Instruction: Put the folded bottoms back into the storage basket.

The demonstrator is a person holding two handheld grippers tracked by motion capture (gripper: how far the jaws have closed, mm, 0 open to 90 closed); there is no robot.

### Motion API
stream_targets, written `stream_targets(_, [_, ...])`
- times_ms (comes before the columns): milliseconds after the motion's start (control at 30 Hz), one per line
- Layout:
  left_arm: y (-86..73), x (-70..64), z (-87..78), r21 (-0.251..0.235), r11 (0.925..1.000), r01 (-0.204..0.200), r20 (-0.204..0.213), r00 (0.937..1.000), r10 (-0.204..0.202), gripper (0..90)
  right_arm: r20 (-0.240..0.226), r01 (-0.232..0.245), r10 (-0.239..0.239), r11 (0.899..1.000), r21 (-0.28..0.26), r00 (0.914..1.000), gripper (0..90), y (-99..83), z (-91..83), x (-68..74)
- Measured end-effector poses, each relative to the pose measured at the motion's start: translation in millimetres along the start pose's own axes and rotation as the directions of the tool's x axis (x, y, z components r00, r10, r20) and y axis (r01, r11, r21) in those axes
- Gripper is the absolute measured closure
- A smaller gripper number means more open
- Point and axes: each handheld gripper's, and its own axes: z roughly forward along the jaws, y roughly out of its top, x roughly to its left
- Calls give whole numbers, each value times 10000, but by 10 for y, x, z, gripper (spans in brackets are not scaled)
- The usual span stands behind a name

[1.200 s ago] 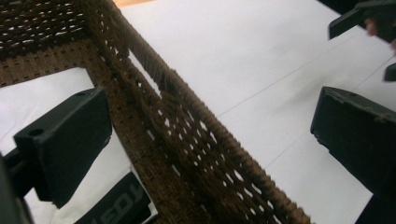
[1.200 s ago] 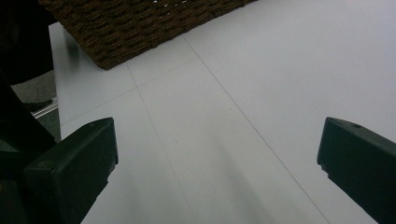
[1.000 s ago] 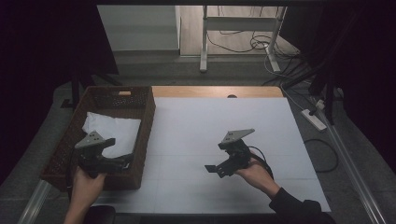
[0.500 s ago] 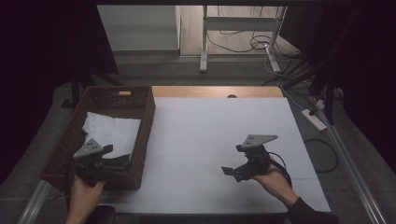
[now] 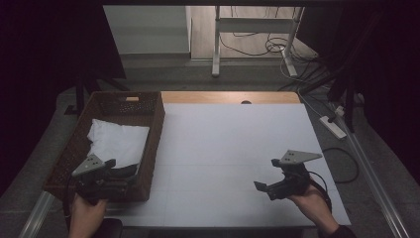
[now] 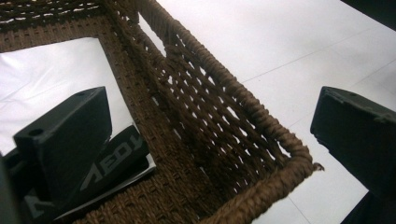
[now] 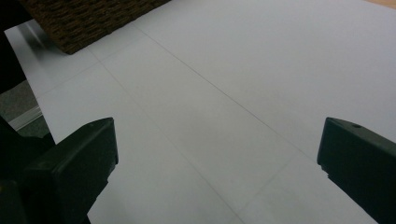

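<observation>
Wicker basket (image 5: 148, 124) sits at the left edge of the white table (image 5: 233, 144), and inside it lies a white cloth (image 5: 119, 141) with a dark printed band at its near end. That seems to be the thing being worked on: it rests flat on the basket floor, toward the near right corner, probably packed there to be kept together.

Left gripper (image 5: 116, 173) hangs over that near right corner. In the left gripper view its jaws stand wide apart, one over the dark band (image 6: 116, 158) inside the basket, the other outside the woven wall (image 6: 224, 126), above the table. So it straddles the rim and grips nothing. The left hand (image 5: 86, 213) holds it low from the near edge, tilted forward and a little to the right.

Right gripper (image 5: 265, 187) sits well apart on the near right of the table, pointing left across the bare white surface (image 7: 224, 93). Its jaws are spread wide too, with nothing between them. The right hand (image 5: 312, 203) comes in from the near right corner, wrist low, and the tool looks parked out of the way, I would guess, while the left one works at the basket.
</observation>
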Motion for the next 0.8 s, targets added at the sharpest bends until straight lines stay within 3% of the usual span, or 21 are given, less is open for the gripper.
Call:
stream_targets(367, [-93, -32, -70, -118, 9998, 131, -41, 9999, -131, 0, 871, -770, 795, 9965, -309, 9930, 0, -281, -380, -89])
stream_targets(500, [-122, -60, -85, -93, 9999, 104, -120, 9999, -106, 0, 1184, -963, 1002, 9946, -382, 9879, 0, -374, -483, -109])
stream_targets(800, [-202, -86, -74, 137, 9995, 269, 122, 9996, -271, 0, 1889, -1315, 1347, 9909, -299, 9727, 0, -571, -655, -146])
